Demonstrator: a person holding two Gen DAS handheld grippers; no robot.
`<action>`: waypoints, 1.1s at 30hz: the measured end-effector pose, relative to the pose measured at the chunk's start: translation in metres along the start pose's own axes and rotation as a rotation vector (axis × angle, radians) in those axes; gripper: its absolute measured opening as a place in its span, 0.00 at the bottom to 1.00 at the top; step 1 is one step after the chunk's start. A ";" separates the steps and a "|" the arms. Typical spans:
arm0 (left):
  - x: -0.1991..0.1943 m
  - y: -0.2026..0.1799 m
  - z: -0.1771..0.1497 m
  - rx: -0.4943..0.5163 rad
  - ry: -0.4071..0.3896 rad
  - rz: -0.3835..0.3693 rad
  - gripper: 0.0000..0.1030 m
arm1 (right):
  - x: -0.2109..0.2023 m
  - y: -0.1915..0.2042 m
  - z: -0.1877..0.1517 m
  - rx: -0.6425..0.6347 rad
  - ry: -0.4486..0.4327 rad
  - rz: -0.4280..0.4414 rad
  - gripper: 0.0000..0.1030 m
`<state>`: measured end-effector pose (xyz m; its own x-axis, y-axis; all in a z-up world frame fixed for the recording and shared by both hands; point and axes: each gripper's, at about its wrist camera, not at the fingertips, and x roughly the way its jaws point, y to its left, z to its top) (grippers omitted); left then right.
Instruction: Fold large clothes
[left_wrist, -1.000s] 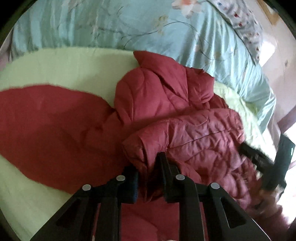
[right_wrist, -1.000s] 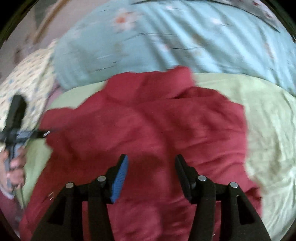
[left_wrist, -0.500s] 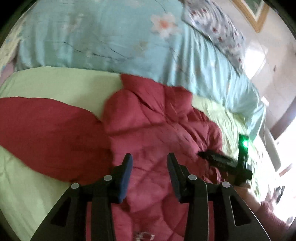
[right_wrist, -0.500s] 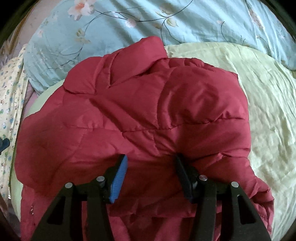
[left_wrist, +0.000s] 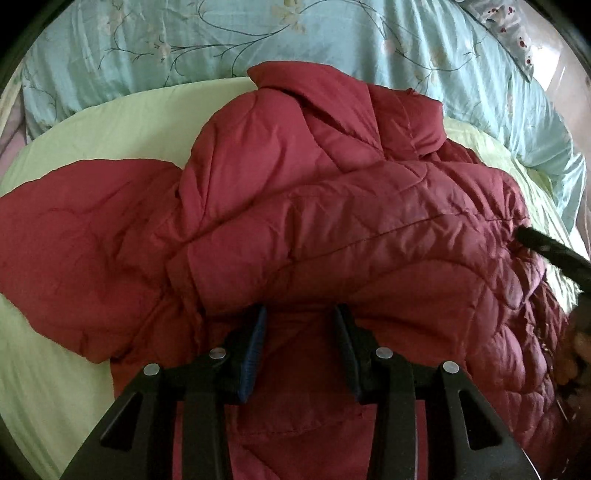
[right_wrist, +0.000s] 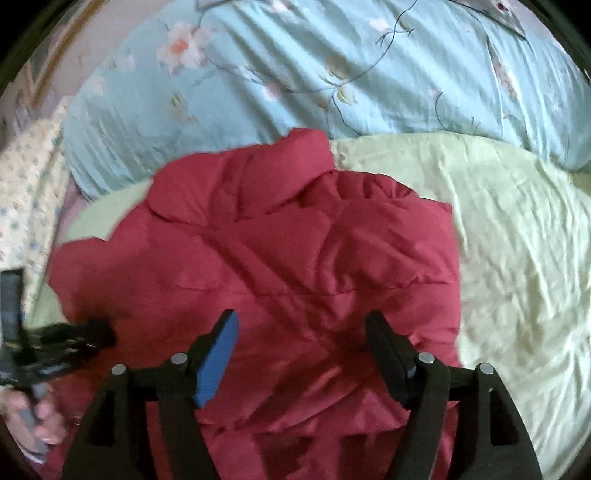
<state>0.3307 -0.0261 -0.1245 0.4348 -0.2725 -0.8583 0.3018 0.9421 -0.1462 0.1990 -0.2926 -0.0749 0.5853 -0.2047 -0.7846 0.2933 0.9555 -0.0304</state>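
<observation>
Red quilted jacket (right_wrist: 295, 266) lies beneath both unclenched hand-held grippers, right one widening; bare green sheet (right_wrist: 517, 258) rightward.

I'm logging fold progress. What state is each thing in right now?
Red puffer jacket: partly folded, one sleeve laid across the body, one sleeve spread out.
Left tongs: open, pads against the folded sleeve's edge.
Right tongs: jaws opening, gripping nothing.
Green sheet: wrinkled, under the jacket.

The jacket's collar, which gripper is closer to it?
Hard to call. Left gripper sits at the folded sleeve, right gripper, jaws opening, above the red jacket's body; both sit well below the collar.
</observation>
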 end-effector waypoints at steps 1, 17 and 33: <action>-0.008 0.003 -0.003 -0.006 -0.006 -0.011 0.37 | 0.009 -0.002 -0.001 -0.008 0.024 -0.031 0.71; 0.006 0.025 -0.004 -0.038 0.008 0.000 0.37 | 0.017 0.015 -0.012 -0.058 0.014 -0.110 0.71; -0.025 0.037 -0.015 -0.072 -0.019 -0.076 0.38 | 0.055 0.037 -0.020 -0.115 0.136 -0.020 0.72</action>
<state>0.3182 0.0185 -0.1162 0.4290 -0.3467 -0.8341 0.2732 0.9300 -0.2460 0.2271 -0.2643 -0.1309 0.4702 -0.2011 -0.8593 0.2111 0.9711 -0.1117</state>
